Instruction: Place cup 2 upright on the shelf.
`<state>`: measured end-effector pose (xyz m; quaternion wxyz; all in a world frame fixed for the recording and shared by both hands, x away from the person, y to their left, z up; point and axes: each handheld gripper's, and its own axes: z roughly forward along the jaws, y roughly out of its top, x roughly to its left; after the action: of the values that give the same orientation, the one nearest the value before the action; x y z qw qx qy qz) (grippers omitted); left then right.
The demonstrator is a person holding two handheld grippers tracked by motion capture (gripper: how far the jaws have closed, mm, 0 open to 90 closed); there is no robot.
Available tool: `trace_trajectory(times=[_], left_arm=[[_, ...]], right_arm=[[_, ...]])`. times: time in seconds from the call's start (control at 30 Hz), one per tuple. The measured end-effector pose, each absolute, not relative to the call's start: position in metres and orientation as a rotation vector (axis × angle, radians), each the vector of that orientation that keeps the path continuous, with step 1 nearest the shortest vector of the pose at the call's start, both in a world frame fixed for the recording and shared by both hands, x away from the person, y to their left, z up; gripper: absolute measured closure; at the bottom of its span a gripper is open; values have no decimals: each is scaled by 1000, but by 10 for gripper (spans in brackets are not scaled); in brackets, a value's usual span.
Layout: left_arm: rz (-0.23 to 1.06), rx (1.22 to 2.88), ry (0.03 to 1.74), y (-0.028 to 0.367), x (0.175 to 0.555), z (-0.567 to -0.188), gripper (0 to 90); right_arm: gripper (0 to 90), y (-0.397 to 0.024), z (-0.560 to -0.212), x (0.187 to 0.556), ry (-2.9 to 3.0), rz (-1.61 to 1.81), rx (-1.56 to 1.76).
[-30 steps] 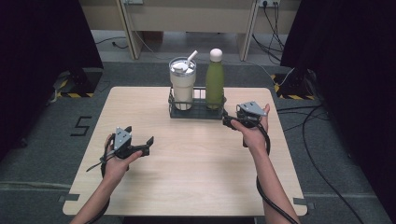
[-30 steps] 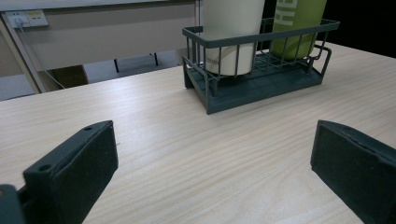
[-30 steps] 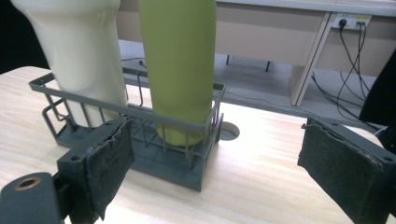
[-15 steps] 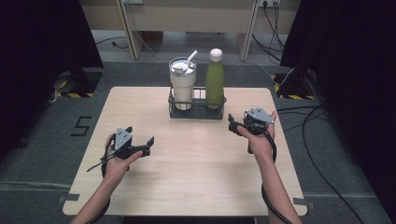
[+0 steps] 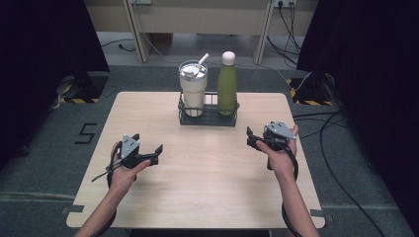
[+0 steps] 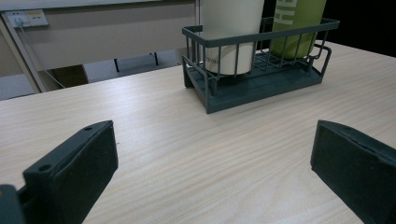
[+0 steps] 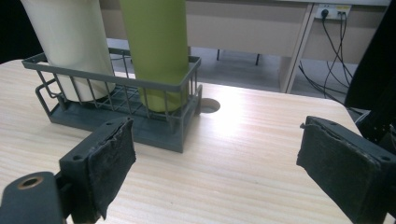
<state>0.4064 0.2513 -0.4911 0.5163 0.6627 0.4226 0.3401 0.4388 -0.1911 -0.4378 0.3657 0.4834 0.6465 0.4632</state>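
A dark wire basket point(image 5: 208, 118) stands at the far middle of the wooden table point(image 5: 207, 187). In it are a cream tumbler point(image 5: 193, 88) with a straw on the left and a green bottle point(image 5: 227, 84) with a pale cap on the right. My left gripper point(image 5: 159, 153) is held at the near left, open and empty, its jaws wide apart over bare wood. My right gripper point(image 5: 250, 138) hovers at the right, a little nearer than the basket's right end, open and empty. The basket point(image 6: 256, 70) lies ahead in the left gripper view, and the green bottle point(image 7: 157, 42) stands close ahead in the right gripper view.
Beyond the table's far edge are desk legs point(image 5: 138, 29) and cables on the floor point(image 5: 326, 113). A yellow-black striped floor marker point(image 5: 74, 96) lies at the left. The table's right edge point(image 5: 302, 148) runs close by the right hand.
The right gripper has drawn back from the basket's right end, toward the near right. The left gripper has stayed in place.
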Motion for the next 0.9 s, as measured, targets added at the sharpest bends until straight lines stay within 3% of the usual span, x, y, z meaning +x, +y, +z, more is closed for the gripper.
trace_trajectory(times=[0.9], left_arm=[[823, 1590, 1018, 252, 406, -491, 0]], right_arm=[[115, -210, -462, 407, 1655, 1160, 1285]])
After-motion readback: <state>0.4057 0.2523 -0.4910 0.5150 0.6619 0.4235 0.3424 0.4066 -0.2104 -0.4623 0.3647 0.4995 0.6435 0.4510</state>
